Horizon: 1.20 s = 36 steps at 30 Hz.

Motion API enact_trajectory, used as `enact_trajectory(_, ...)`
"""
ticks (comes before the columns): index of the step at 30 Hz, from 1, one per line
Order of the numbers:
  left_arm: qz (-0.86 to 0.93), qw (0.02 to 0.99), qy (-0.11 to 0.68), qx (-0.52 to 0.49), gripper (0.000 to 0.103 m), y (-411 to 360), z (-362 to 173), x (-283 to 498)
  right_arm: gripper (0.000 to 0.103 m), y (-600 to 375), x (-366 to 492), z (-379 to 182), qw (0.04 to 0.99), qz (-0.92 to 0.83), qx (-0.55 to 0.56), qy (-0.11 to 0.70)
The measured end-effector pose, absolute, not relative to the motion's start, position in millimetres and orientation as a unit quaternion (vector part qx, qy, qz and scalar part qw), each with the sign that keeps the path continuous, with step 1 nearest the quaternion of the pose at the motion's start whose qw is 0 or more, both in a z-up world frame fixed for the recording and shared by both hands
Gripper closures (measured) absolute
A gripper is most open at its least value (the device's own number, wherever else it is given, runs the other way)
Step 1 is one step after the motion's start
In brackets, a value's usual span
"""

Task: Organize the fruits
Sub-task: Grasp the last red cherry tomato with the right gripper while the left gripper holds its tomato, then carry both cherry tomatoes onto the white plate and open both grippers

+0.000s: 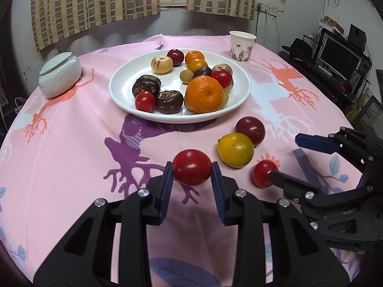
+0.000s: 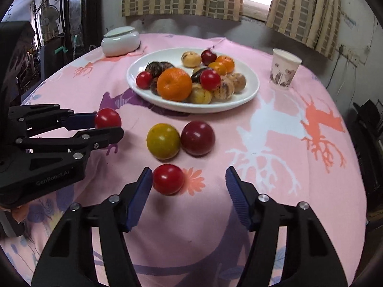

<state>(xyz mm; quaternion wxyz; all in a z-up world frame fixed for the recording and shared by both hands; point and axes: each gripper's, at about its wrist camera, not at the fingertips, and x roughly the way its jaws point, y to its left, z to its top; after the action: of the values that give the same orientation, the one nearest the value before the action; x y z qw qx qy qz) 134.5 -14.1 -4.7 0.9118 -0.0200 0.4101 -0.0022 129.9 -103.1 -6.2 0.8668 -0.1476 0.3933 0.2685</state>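
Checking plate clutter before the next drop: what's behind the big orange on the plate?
Behind the big orange on the white plate: a red tomato, a dark purple fruit, a greenish one, two small oranges. Whatever lies low against its far side is covered.

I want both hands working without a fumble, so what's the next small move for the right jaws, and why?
Probably nudge the right gripper toward the left gripper's side, then close. The small red tomato on the cloth lies against one pad, with a wide gap to the other, so the jaws are off-centre. The left gripper already clamps its own tomato.
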Motion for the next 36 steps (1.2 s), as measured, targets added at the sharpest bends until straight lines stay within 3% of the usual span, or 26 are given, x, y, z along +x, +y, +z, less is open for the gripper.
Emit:
enact_trajectory(8,0.002,0.909,0.416,-0.022,0.071,-13,-8,134,0.041,-83,129,-17,0.853,0.283,-0.158,0.409)
enact_trajectory(12,0.001,0.908,0.418,-0.025,0.071,-12,-8,135,0.060,-75,133,-25,0.844,0.284,-0.167,0.423)
enact_trajectory(16,-0.001,0.908,0.419,-0.025,0.071,-12,-8,135,0.071,-75,134,-26,0.844,0.284,-0.166,0.422)
enact_trajectory(27,-0.001,0.910,0.414,-0.029,0.071,-12,-5,133,0.071,-89,130,-14,0.852,0.284,-0.151,0.414)
enact_trajectory(36,-0.011,0.919,0.392,-0.043,0.071,-5,24,125,0.071,-121,126,29,0.878,0.286,-0.107,0.370)
